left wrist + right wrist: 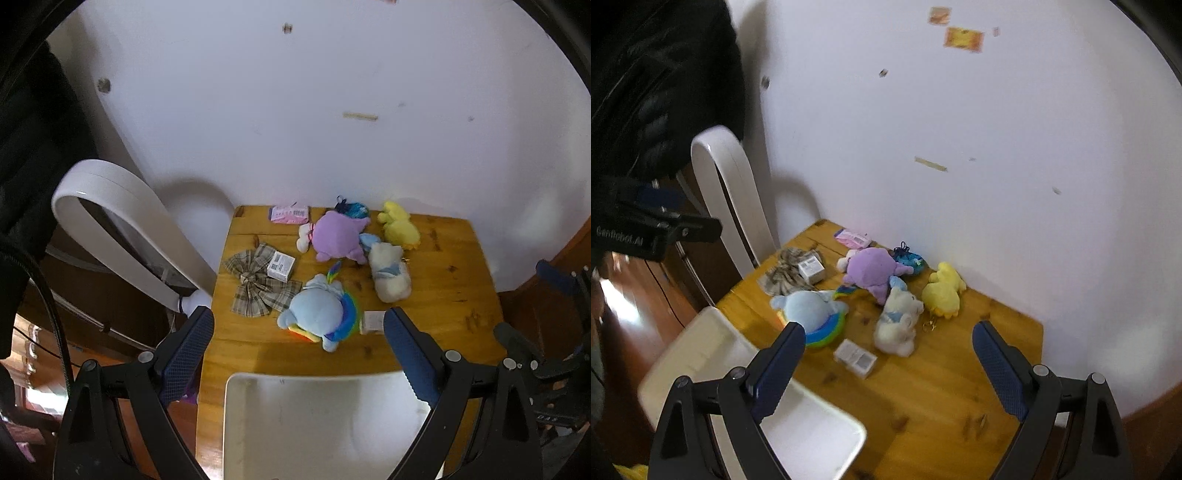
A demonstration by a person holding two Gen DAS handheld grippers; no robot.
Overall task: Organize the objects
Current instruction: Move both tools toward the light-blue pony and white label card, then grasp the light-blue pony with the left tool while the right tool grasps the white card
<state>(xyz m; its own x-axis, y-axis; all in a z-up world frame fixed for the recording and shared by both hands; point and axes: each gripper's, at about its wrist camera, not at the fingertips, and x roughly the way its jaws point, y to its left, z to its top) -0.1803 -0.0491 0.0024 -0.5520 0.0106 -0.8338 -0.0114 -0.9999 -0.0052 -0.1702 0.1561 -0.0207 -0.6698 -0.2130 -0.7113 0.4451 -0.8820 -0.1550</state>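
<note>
Hovering above a small honey-coloured wooden surface (pixel 443 258) set against a white wall (pixel 332 110), the left gripper (pixel 298 338) is seen with its jaws spread as wide as they go and nothing between them. The right gripper (pixel 888 345) is held likewise, jaws fully apart and empty, tilted down toward the same surface.

A shallow white plastic tray (pixel 314 424) is laid at the near edge of the surface, bare inside.

Behind the tray, a light-blue plush toy with a rainbow-striped band (pixel 321 314) is lying on its side. Just beside it, to the right in the left wrist view, a small white cardboard box with a printed label (pixel 373 322) is placed flat. A beige and grey plaid fabric bow (pixel 258 288) is spread out to the left of the blue plush, and a second small white labelled box (pixel 281 266) is resting on the bow.

Farther back, a lilac plush toy (pixel 340 236) is touched by a cream-white plush bear with a pale blue ribbon (pixel 389 273). A yellow plush duck (pixel 399 225) is lying near the wall, and a dark blue sequinned pouch (pixel 352 208) is tucked behind the lilac plush. A flat pink packet (pixel 289 214) is placed at the back edge.

A white curved chair back (pixel 122 229) is standing to the left of the surface.
</note>
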